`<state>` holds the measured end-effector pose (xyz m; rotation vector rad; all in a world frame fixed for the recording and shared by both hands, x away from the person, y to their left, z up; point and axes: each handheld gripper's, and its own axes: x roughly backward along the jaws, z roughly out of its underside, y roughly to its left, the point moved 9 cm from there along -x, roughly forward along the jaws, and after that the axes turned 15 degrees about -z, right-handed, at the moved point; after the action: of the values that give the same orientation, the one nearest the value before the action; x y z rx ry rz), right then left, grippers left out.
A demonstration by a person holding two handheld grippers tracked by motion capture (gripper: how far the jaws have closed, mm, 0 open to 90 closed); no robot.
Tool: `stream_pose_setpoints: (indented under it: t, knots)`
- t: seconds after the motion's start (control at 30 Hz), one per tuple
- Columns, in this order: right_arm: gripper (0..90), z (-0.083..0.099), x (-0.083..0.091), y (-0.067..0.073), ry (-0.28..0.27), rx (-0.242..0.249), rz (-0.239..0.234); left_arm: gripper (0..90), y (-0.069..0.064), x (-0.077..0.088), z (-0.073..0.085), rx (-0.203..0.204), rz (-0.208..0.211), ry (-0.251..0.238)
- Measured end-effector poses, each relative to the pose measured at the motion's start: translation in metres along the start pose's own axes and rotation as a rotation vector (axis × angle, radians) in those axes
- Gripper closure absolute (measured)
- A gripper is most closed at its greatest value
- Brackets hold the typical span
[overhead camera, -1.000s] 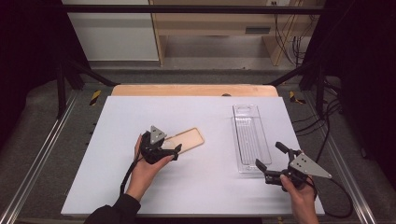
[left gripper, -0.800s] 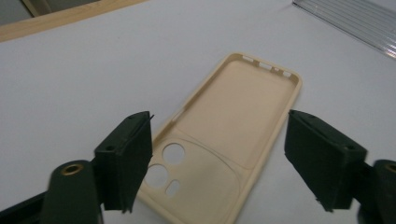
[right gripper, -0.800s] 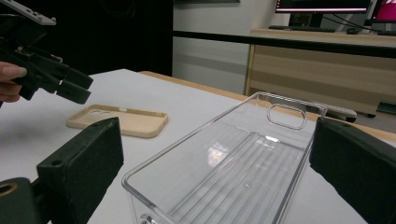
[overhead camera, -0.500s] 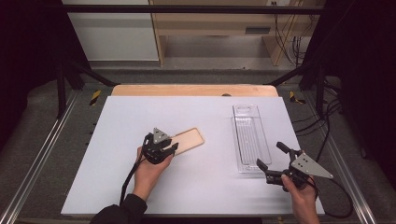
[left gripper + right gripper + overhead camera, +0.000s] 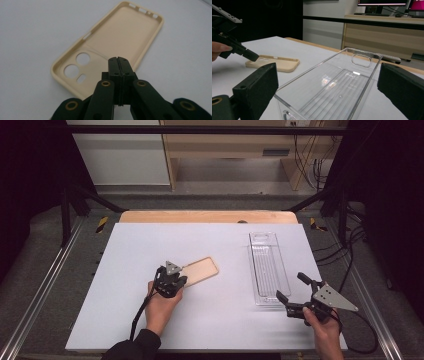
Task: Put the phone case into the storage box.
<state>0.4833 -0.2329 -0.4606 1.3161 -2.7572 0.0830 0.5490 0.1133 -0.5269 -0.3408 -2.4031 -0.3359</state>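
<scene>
A beige phone case [image 5: 202, 270] lies inside up on the white table [image 5: 150, 245], left of centre; its camera holes [image 5: 78, 65] face my left gripper. My left gripper [image 5: 182, 280] has just been closing, and its jaws [image 5: 117, 60] now meet over the case's near corner, pinching the rim there. The right gripper view shows that left gripper [image 5: 252, 56] touching the case [image 5: 274, 63]. My right gripper [image 5: 291, 287] rests open near the table's front right. Its two black jaws stand wide apart [image 5: 329, 82] on either side of the near end of a clear plastic tray [image 5: 332, 82].
The clear tray [image 5: 267, 270] lies lengthwise on the right half of the table, with nothing in it. A wooden edge [image 5: 205, 216] runs along the table's far side. Metal frame rails [image 5: 45, 285] flank the table, and cables [image 5: 350, 265] hang at the right.
My left gripper's jaws have gone from wide open to shut at the case's near end, with the hand edging slightly toward the case. The right hand has stayed still.
</scene>
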Motion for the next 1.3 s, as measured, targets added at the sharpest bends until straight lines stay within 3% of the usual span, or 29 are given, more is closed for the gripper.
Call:
stream_pose_setpoints:
  t: [0.4, 0.67, 0.8, 0.93, 1.07, 1.3]
  knots:
    - [3.8, 0.001, -0.002, 0.003, 0.012, 0.014, 0.000, 90.0, 0.009, -0.002, 0.014, -0.016, -0.016, 0.068]
    - [3.8, 0.002, -0.003, 0.003, 0.028, 0.025, 0.004, 90.0, 0.009, 0.008, 0.026, -0.020, 0.038, 0.093]
    - [3.8, 0.002, -0.002, 0.003, 0.029, 0.028, 0.009, 90.0, 0.007, 0.022, 0.039, -0.024, 0.085, 0.096]
    - [3.9, 0.001, -0.002, 0.003, 0.031, 0.034, 0.020, 90.0, 0.007, 0.035, 0.050, -0.060, 0.094, 0.089]
    - [3.8, 0.001, -0.003, 0.003, 0.034, 0.034, 0.026, 90.0, 0.008, 0.049, 0.063, -0.067, 0.121, 0.092]
    - [3.8, 0.001, -0.003, 0.002, 0.034, 0.038, 0.037, 90.0, 0.015, 0.069, 0.083, -0.036, 0.163, 0.083]
